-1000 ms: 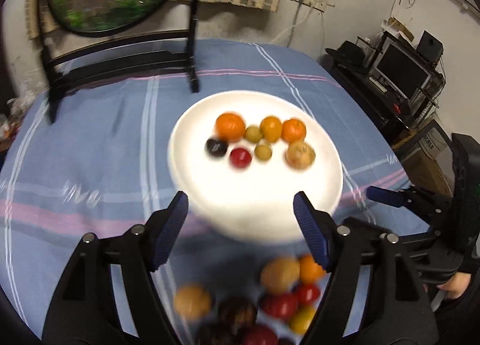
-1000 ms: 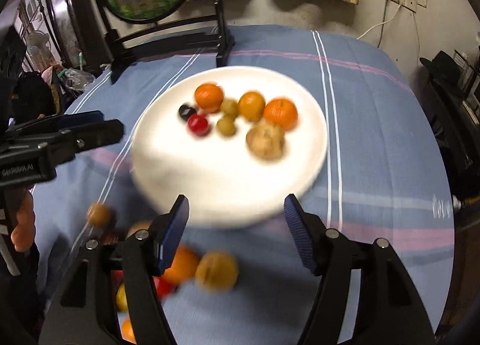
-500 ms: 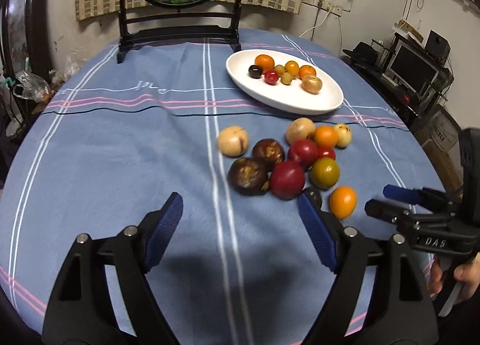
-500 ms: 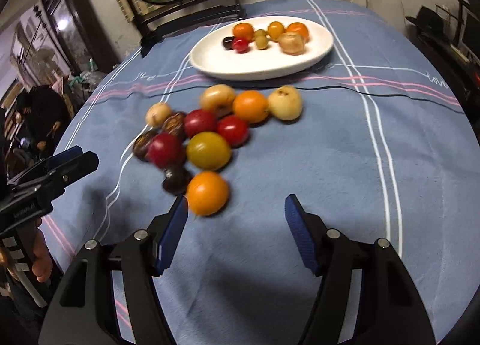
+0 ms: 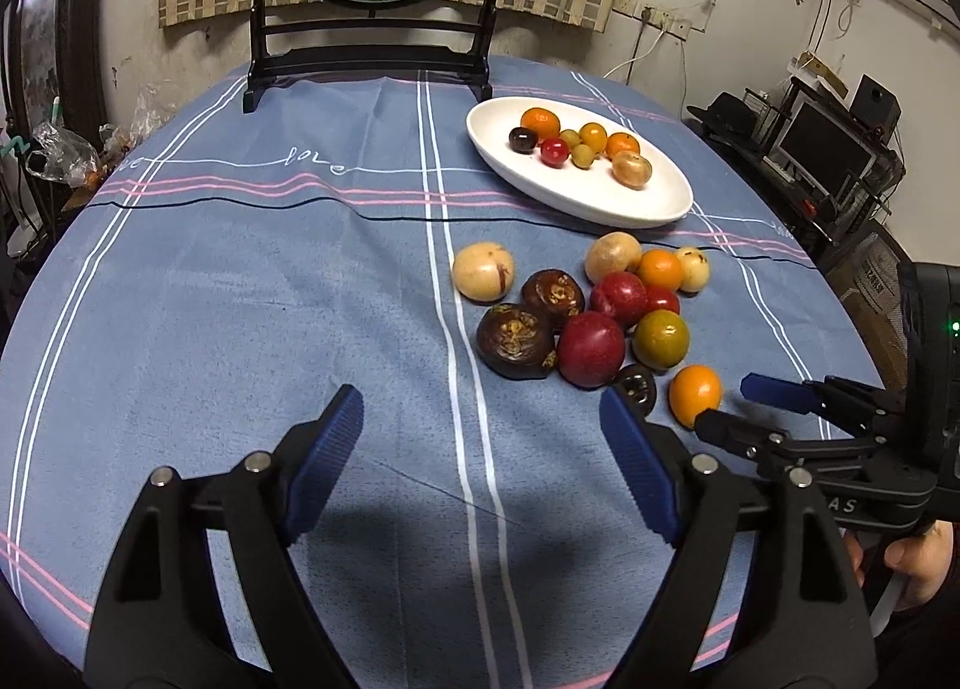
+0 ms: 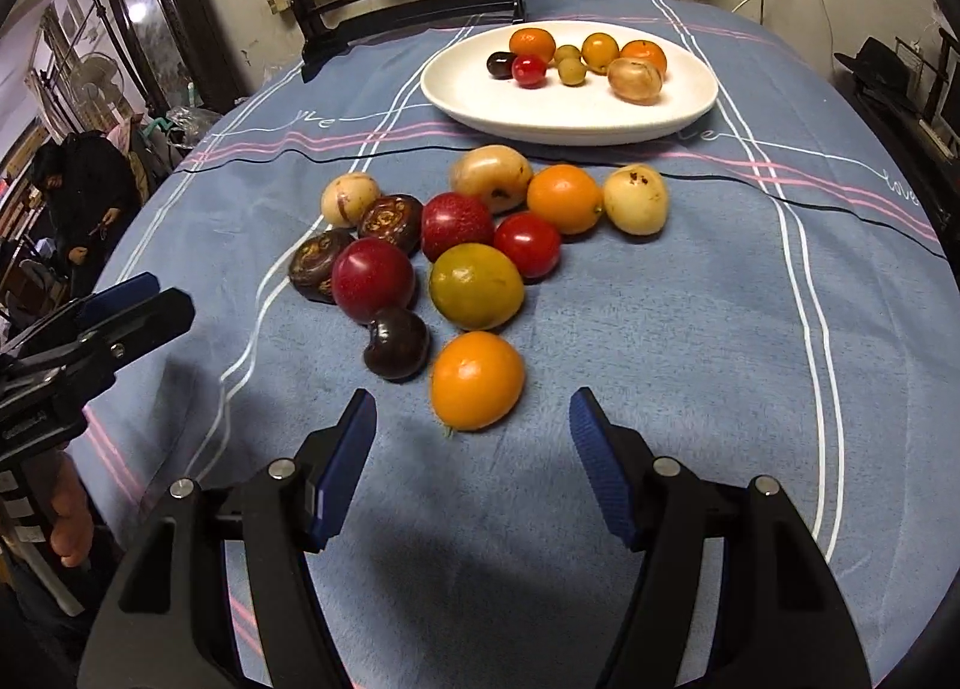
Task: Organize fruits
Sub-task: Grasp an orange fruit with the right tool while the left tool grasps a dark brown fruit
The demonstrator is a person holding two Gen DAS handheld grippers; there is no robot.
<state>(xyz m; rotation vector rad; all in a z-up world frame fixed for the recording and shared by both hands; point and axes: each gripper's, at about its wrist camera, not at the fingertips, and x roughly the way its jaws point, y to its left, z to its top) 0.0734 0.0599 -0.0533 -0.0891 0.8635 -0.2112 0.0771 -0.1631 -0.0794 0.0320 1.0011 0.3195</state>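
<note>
Both grippers hover spread wide and hold nothing. The right gripper [image 6: 472, 437] sits just short of an orange [image 6: 477, 379], the nearest fruit of a loose pile on the blue tablecloth [image 6: 690, 329]. The left gripper [image 5: 480, 437] hangs beside that pile. Beyond it, a white plate [image 6: 480, 95] carries smaller fruit.

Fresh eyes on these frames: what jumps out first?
A heap of loose fruit lies mid-table on the blue striped cloth, with one orange fruit nearest the open right hand-held gripper. Behind it, a white plate already holds eight small fruits. The left hand-held gripper is open and empty too.
</note>
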